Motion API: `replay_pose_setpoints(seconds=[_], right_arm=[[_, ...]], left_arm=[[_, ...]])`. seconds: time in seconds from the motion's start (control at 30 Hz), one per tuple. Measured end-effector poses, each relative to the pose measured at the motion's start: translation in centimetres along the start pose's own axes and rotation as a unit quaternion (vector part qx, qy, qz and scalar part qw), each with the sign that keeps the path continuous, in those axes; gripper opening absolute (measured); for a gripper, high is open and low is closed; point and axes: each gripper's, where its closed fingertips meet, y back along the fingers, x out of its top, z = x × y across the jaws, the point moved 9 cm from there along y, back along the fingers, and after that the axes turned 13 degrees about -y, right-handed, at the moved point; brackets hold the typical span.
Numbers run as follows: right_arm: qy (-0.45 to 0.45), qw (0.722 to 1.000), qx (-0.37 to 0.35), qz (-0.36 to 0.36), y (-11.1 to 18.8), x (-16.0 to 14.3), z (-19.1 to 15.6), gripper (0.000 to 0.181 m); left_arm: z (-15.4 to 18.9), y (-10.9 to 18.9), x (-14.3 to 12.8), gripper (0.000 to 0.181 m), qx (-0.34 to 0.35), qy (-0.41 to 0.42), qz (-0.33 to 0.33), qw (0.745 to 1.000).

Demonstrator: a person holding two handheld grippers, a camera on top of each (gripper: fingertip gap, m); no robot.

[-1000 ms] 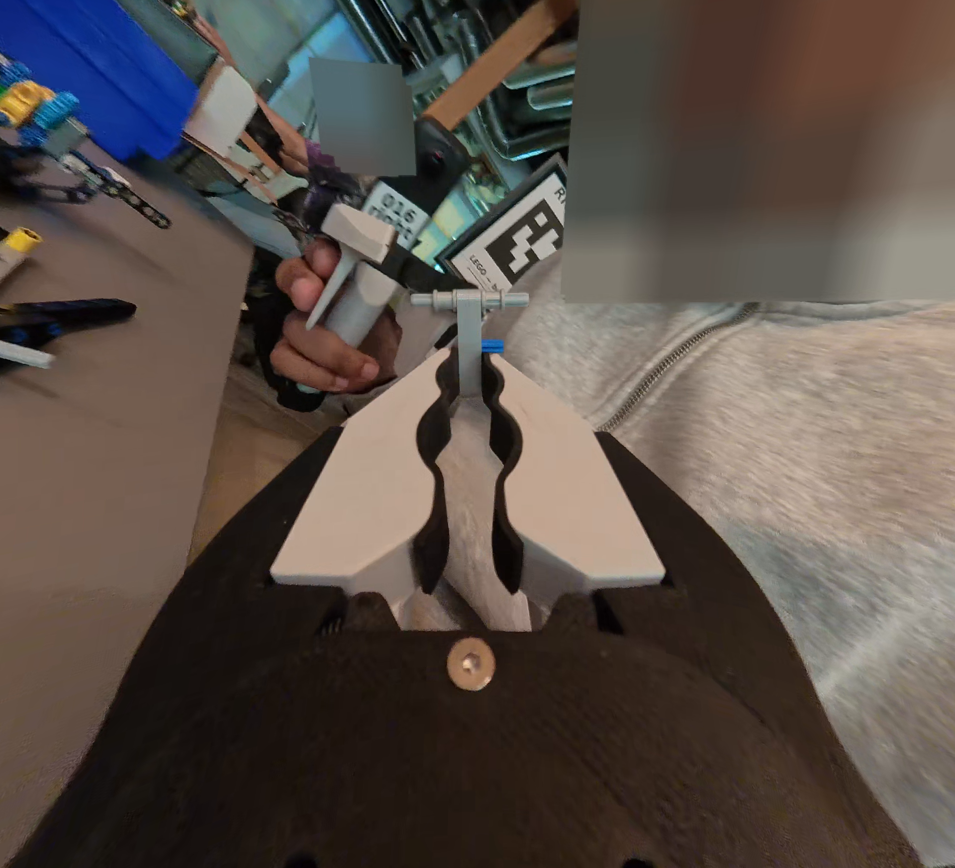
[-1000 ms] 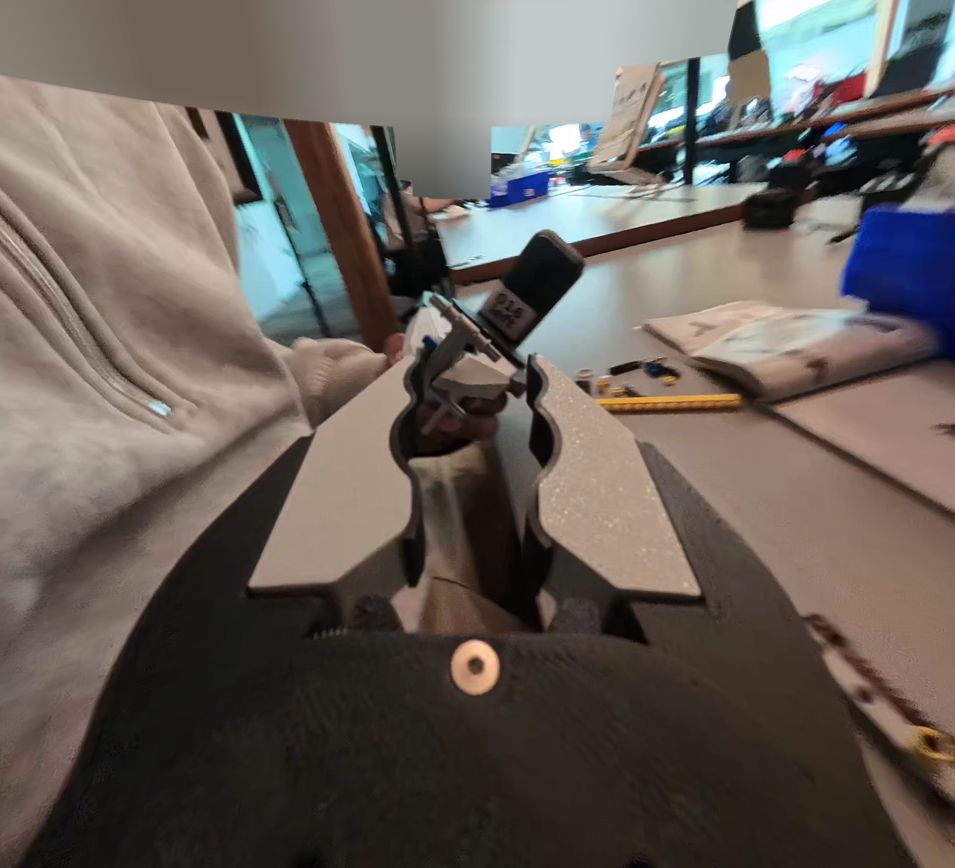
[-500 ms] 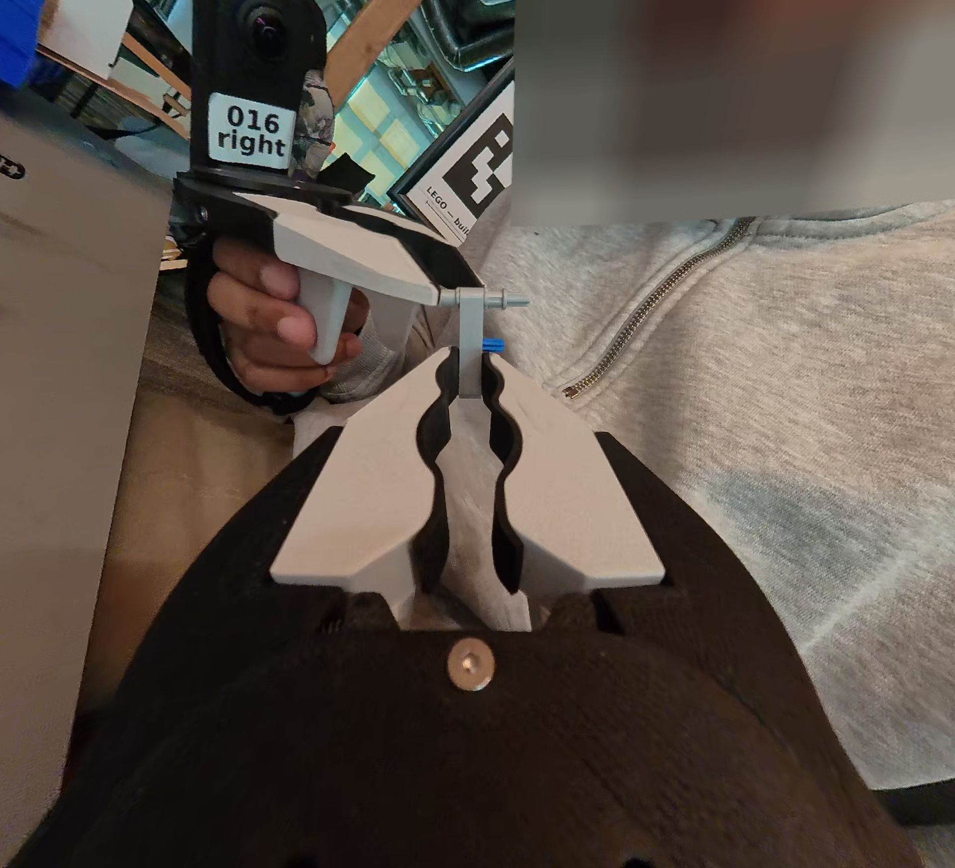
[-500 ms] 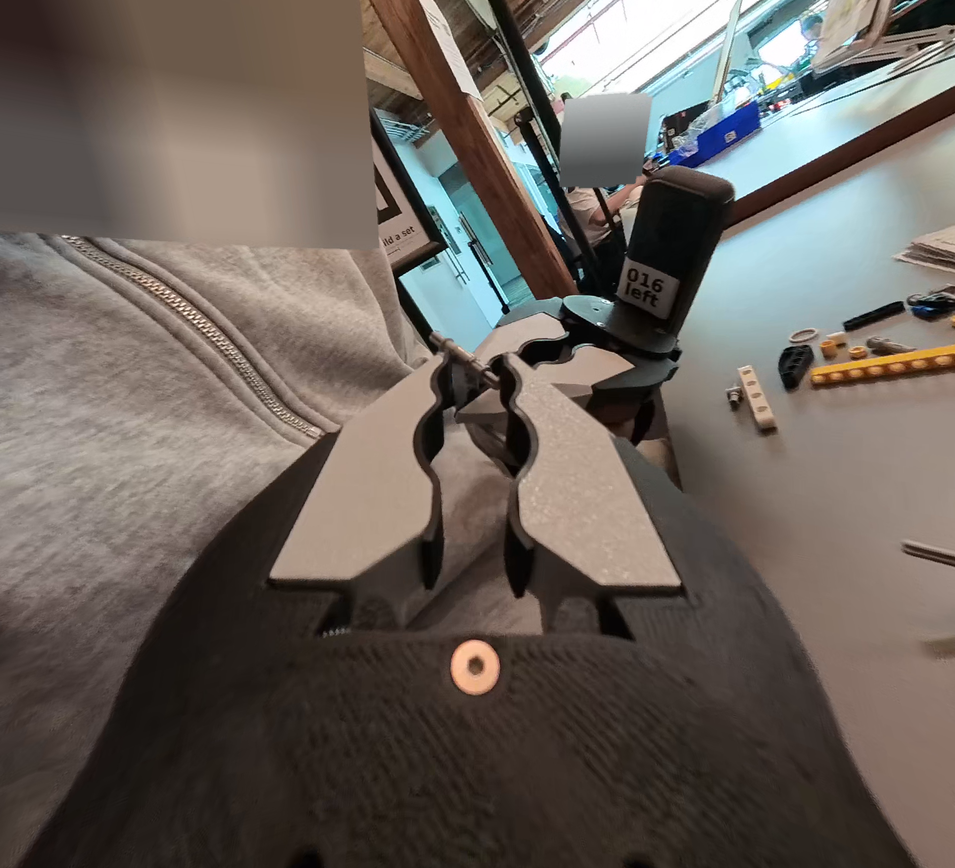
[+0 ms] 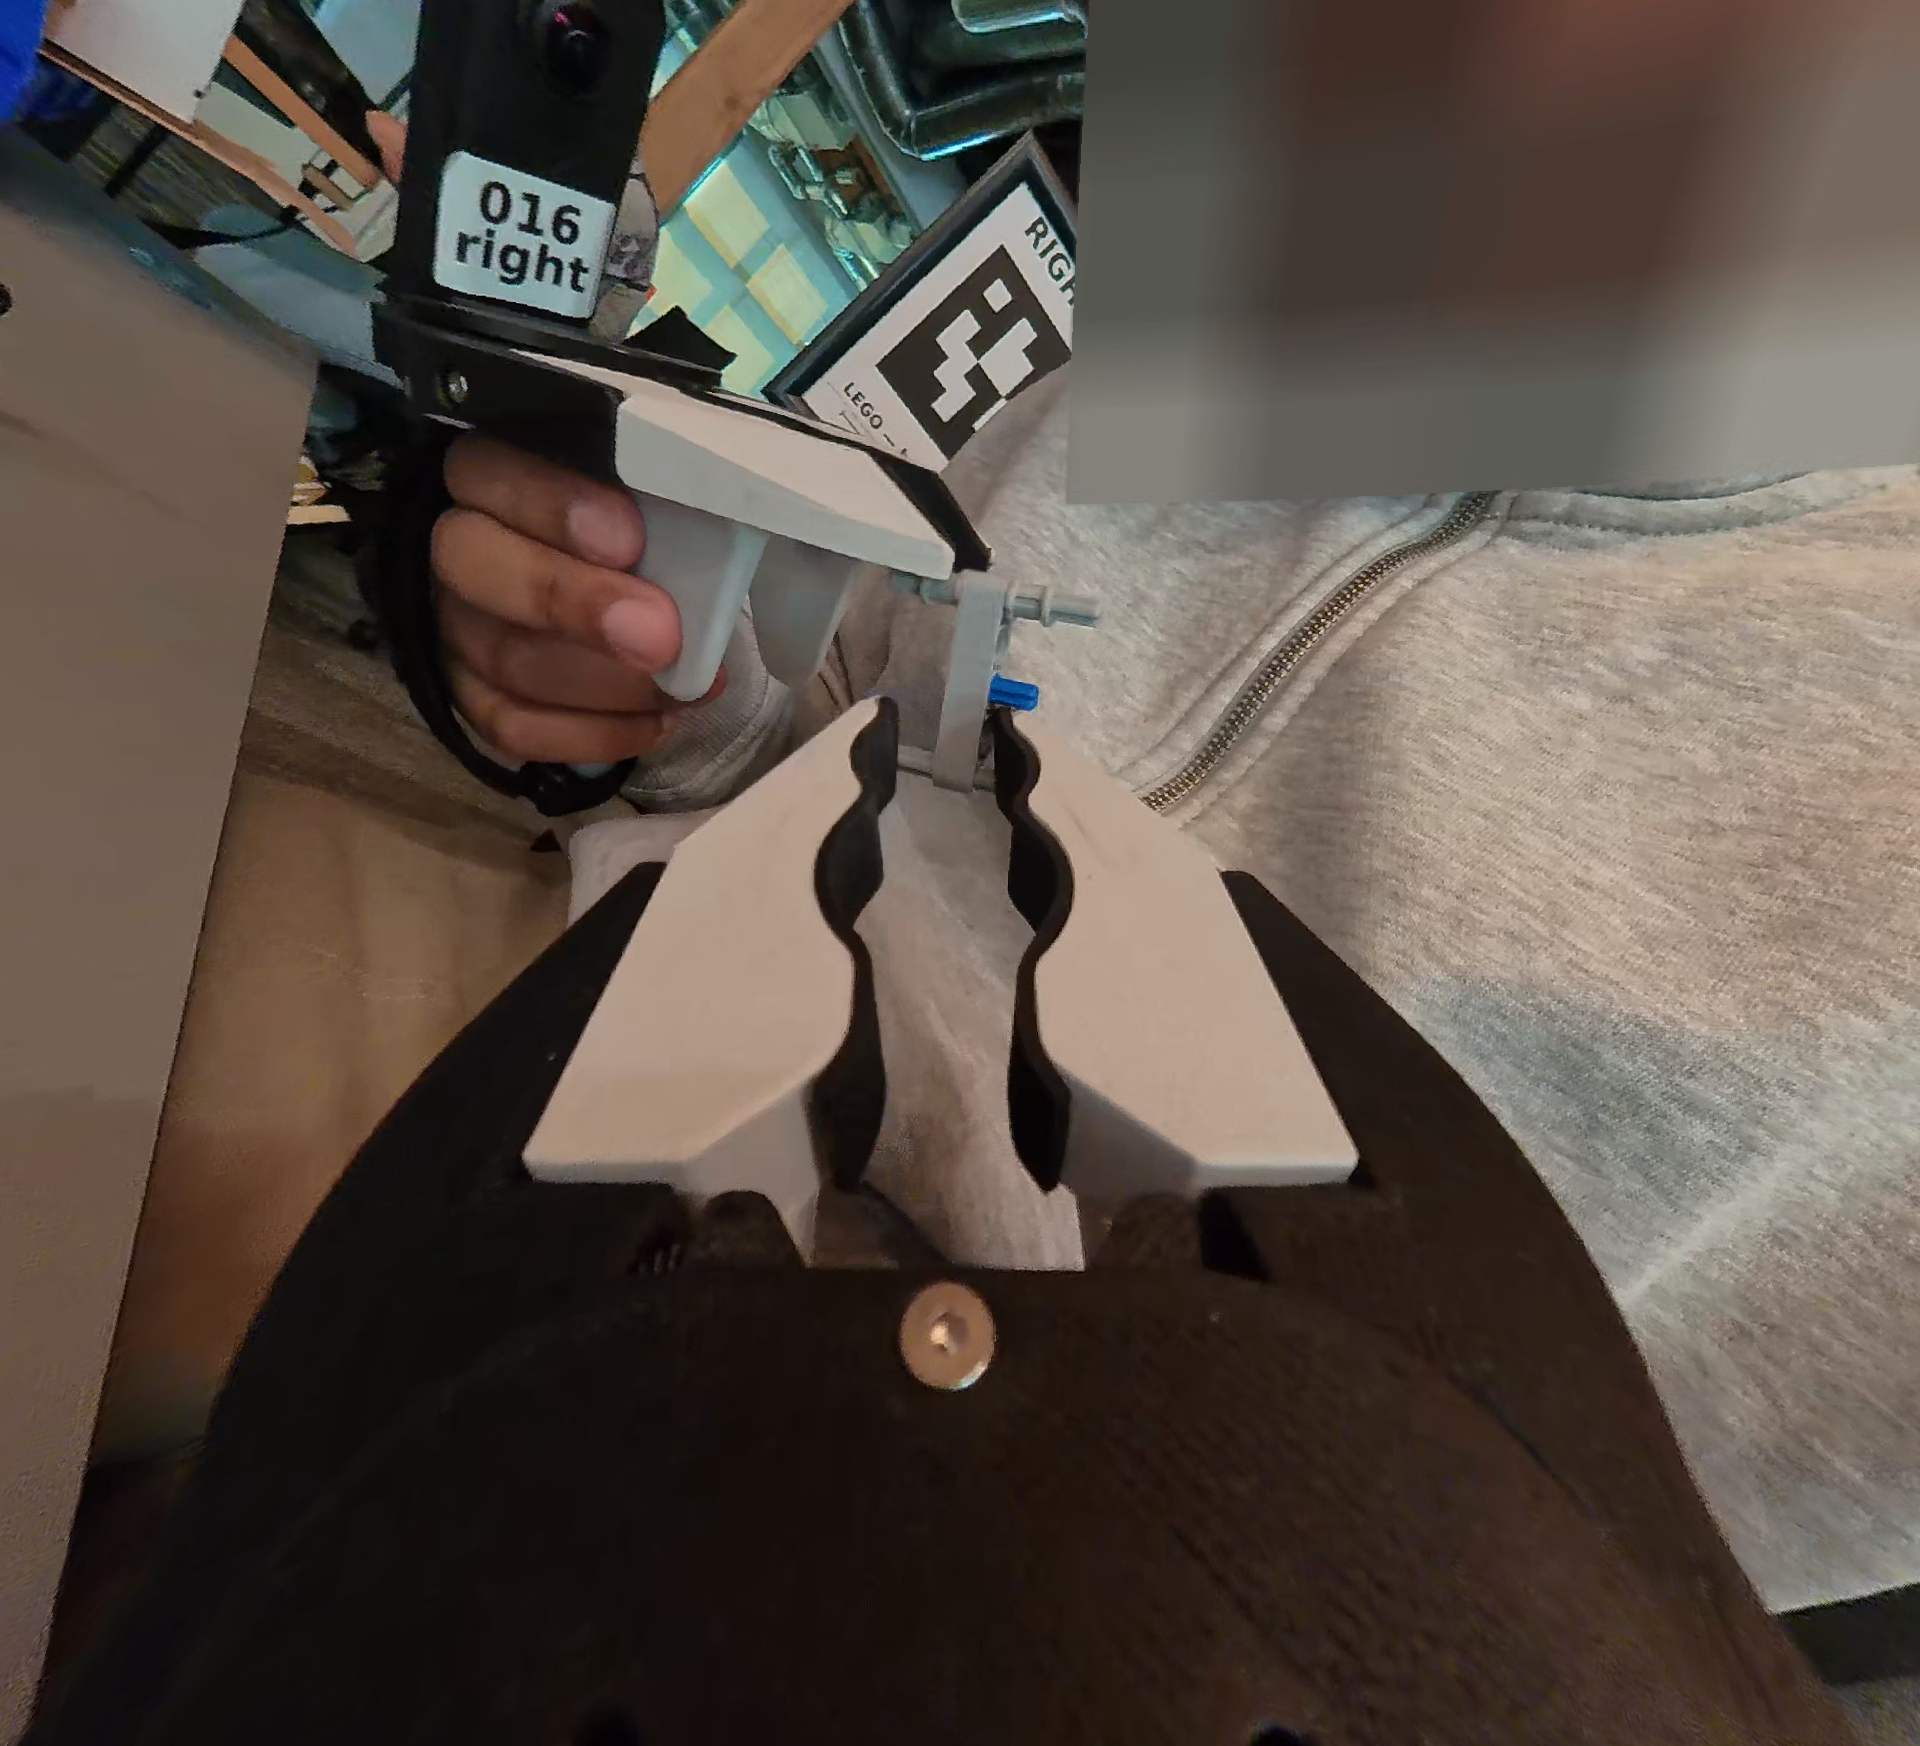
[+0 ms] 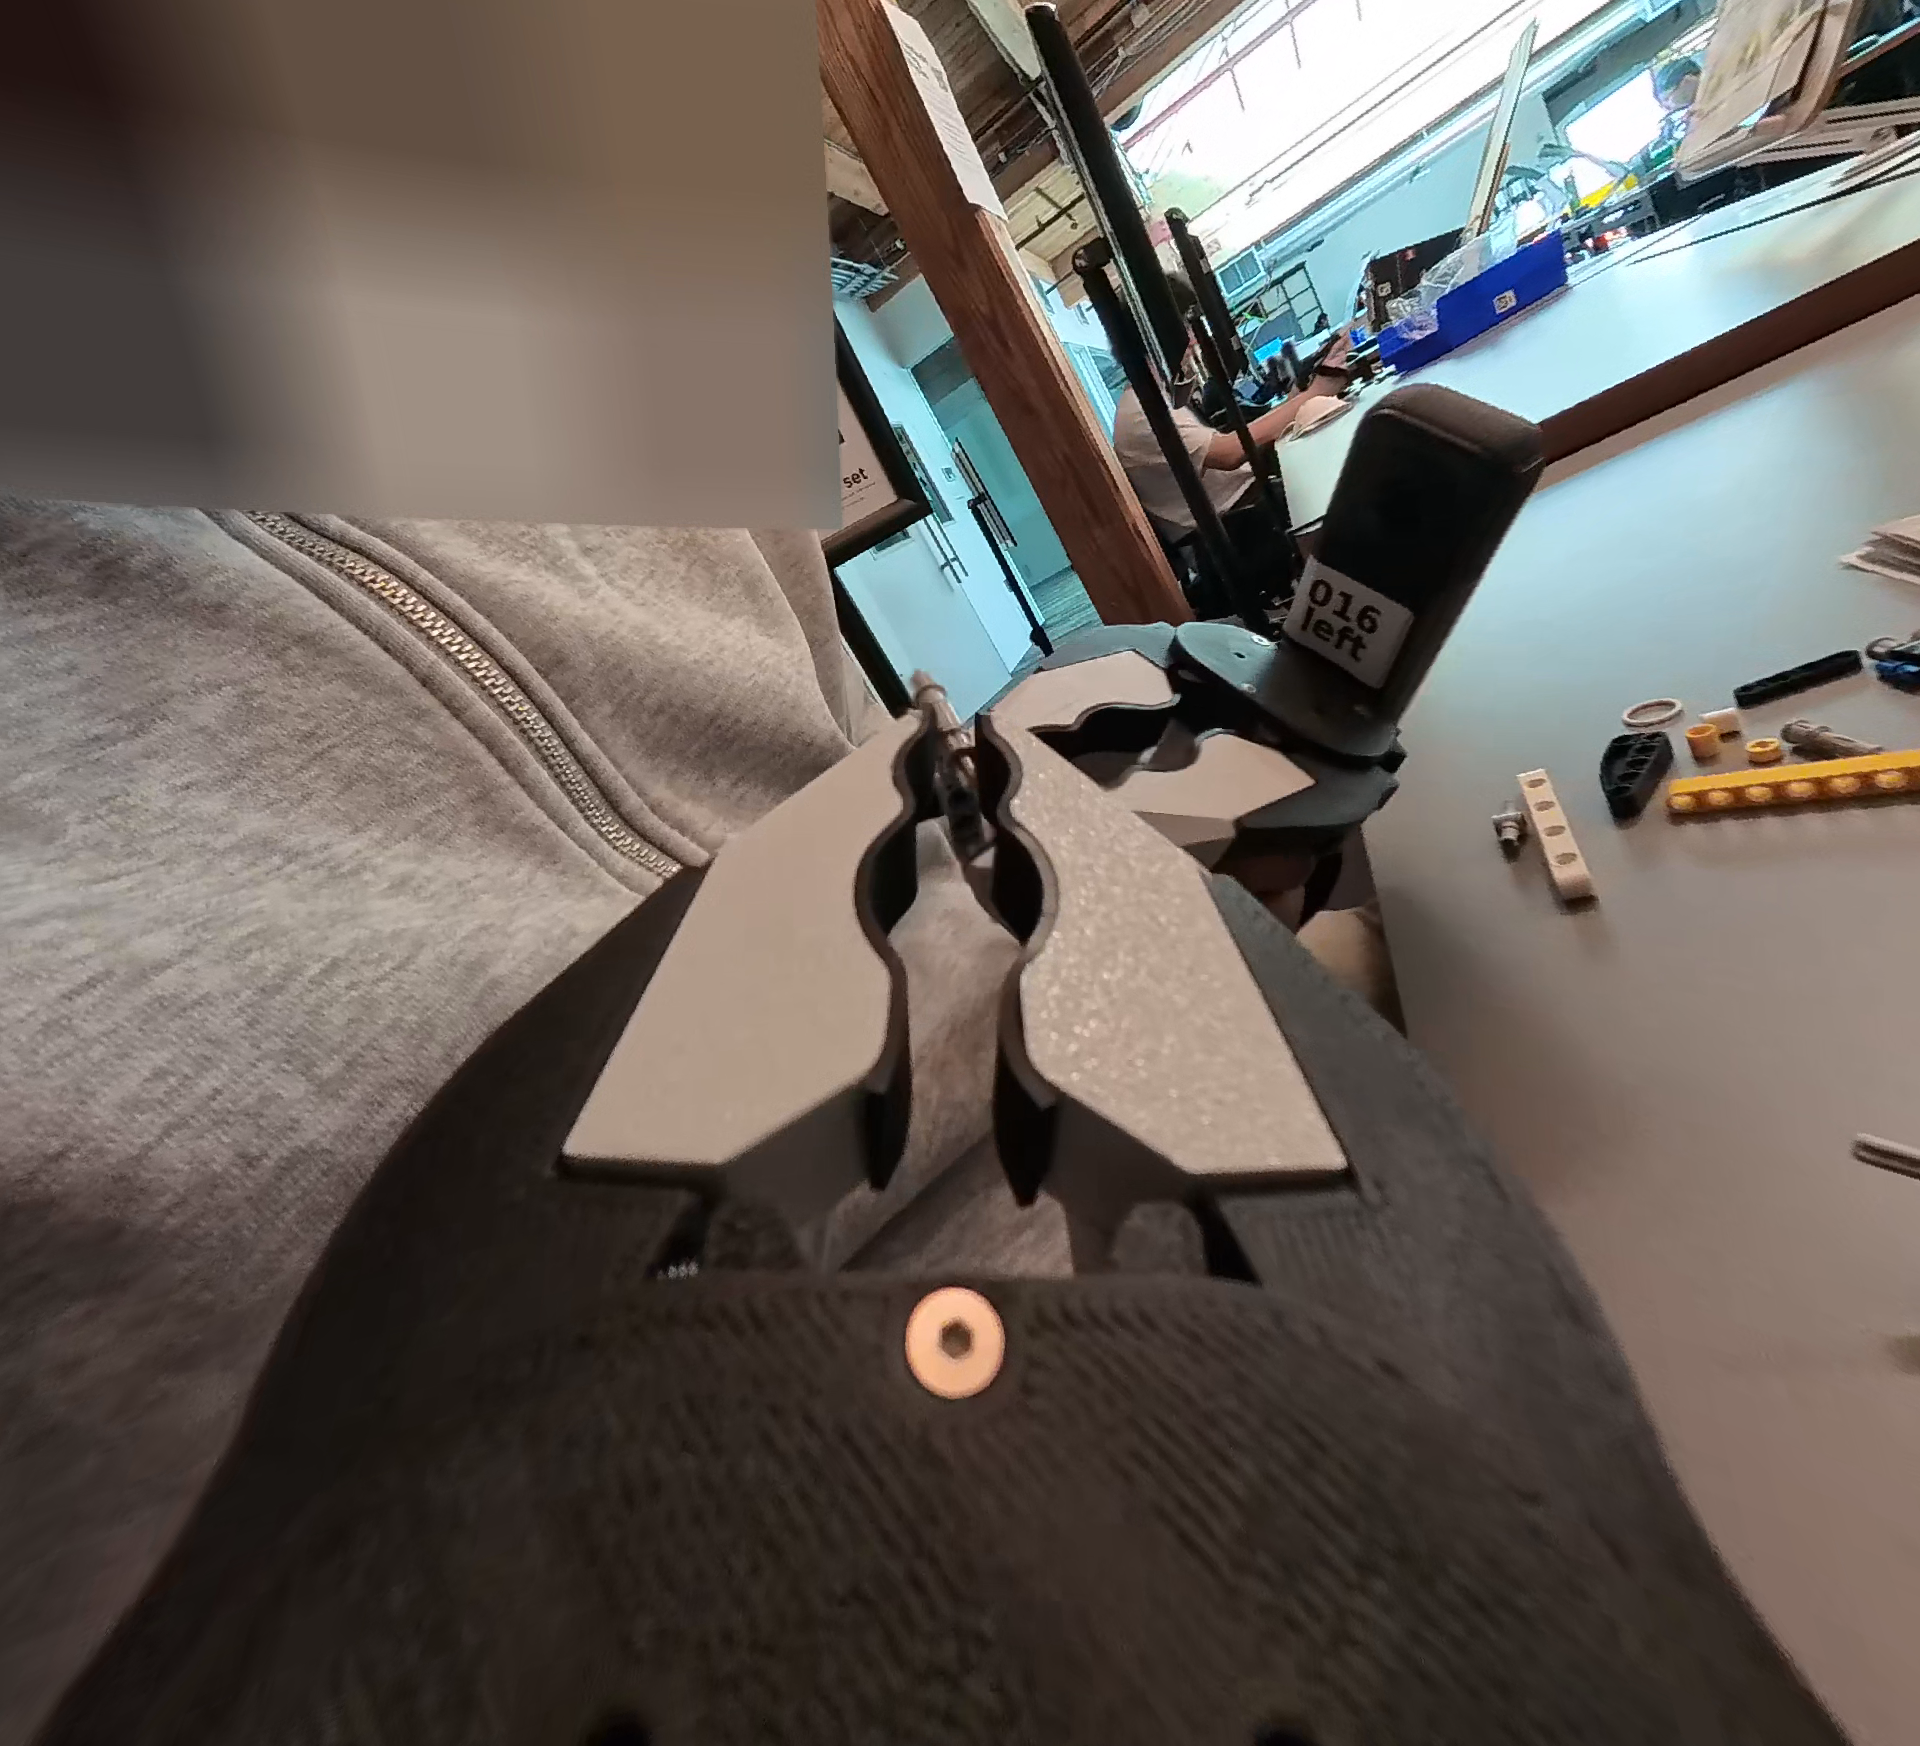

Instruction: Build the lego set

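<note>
A small grey lego assembly (image 5: 968,657), a short beam with a grey axle through its top and a blue pin (image 5: 1013,690) on its side, is held in the air in front of a person's grey hoodie. My right gripper (image 6: 951,740) is shut on the axle's end (image 6: 932,697). In the left wrist view it comes in from the left (image 5: 951,569). My left gripper (image 5: 940,720) is open. The beam's lower end stands between its fingertips, close to the right finger. The left gripper also shows in the right wrist view (image 6: 1143,751).
The grey table (image 6: 1662,1021) lies to the right with loose pieces: a yellow beam (image 6: 1787,792), a white beam (image 6: 1553,829), a black curved piece (image 6: 1636,766) and a black beam (image 6: 1797,688). A framed marker sign (image 5: 966,346) stands behind. The hoodie (image 5: 1507,865) is very near. The tips of both grippers are at nearly the same place. Both grippers' tips are roughly 25 cm from the black curved piece (image 6: 1636,766).
My left gripper's jaws have spread apart and let go of the grey beam. My right gripper came in and now holds the assembly by its axle.
</note>
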Motion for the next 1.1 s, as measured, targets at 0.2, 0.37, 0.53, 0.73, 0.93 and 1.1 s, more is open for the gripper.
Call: replay_pose_setpoints(seconds=[0.2,0.37,0.53,0.73,0.93,1.1], right_arm=[[0.009,1.0,-0.019,0.012,0.6,0.4,0.1,0.0],[0.021,0.998,-0.053,0.01,1.1,0.5,0.5,0.0],[0.015,0.994,-0.108,-0.016,1.7,0.3,1.5,0.02],[0.008,0.985,-0.168,-0.049,1.2,-0.4,2.7,0.019],[0.003,0.984,-0.165,-0.058,0.8,-0.7,2.8,0.02],[-0.01,0.985,-0.164,-0.055,0.8,-0.7,3.0,0.029]], left_arm=[[-0.1,-0.1,-0.2,0.013,0.016,0.005,-0.021,1.0],[-0.5,0.0,-0.3,0.013,0.048,-0.008,-0.033,0.998],[-0.8,0.5,0.0,0.012,0.144,-0.079,-0.066,0.984],[-0.9,0.8,-0.3,0.013,0.245,-0.166,-0.148,0.944],[-1.0,0.8,-0.3,0.012,0.244,-0.16,-0.143,0.946],[-1.1,0.7,-0.5,0.012,0.249,-0.162,-0.159,0.942]])
